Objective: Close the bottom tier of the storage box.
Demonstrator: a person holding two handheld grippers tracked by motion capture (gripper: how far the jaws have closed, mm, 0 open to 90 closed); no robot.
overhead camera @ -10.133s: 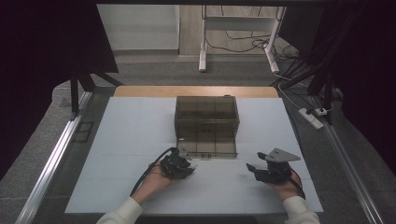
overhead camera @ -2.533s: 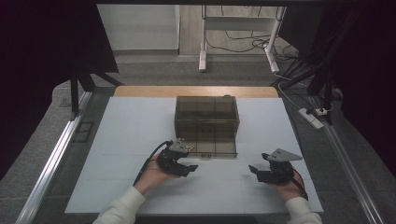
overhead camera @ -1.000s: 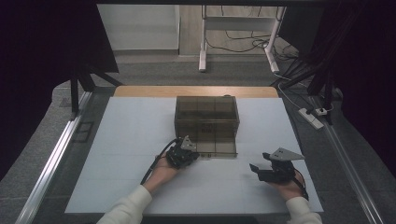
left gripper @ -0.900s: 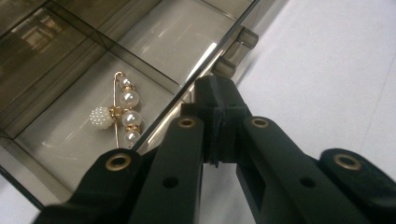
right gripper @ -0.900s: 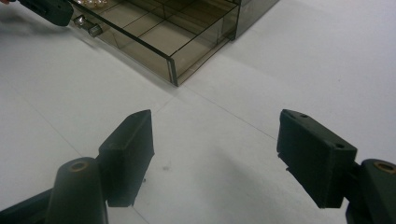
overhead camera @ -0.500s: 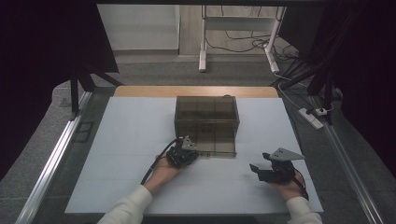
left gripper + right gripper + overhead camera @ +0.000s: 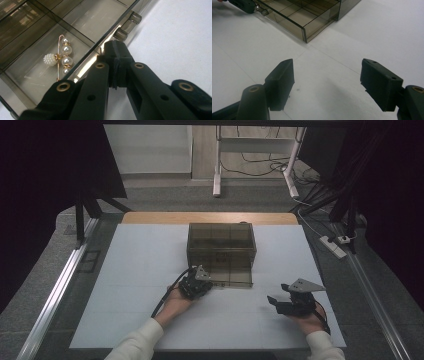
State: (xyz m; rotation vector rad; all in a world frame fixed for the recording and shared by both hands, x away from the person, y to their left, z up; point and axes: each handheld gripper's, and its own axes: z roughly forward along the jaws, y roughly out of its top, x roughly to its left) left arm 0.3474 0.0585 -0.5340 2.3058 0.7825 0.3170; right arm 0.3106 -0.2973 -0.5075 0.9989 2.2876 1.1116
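Smoky-brown clear plastic organizer box [image 7: 221, 251] sits mid-table on the white mat [image 7: 125, 285], its drawer [image 7: 231, 275] pulled out toward the near side. I've got the left gripper [image 7: 199, 285] parked at the drawer's near-left corner, jaws pinched fully together with nothing between them. In the left gripper view the closed tips [image 7: 116, 53] sit right at the drawer's front wall [image 7: 100, 46], just beside 2 small knobs [image 7: 127, 26]; I can't tell if the tips actually touch the wall. A pearl brooch [image 7: 61, 58] on a gold pin lies flat in the drawer compartment just behind that wall, left of the tips in that view, untouched.

Right gripper [image 7: 280, 303] rests on the mat to the near right, well apart from the box, jaws spread wide and empty. In the right gripper view its 2 black pads [image 7: 283, 75] frame bare mat, with the drawer's near-right corner [image 7: 305, 31] farther off and the left gripper [image 7: 249, 6] at the upper left edge.

Both sleeves [image 7: 137, 342] are light-coloured.
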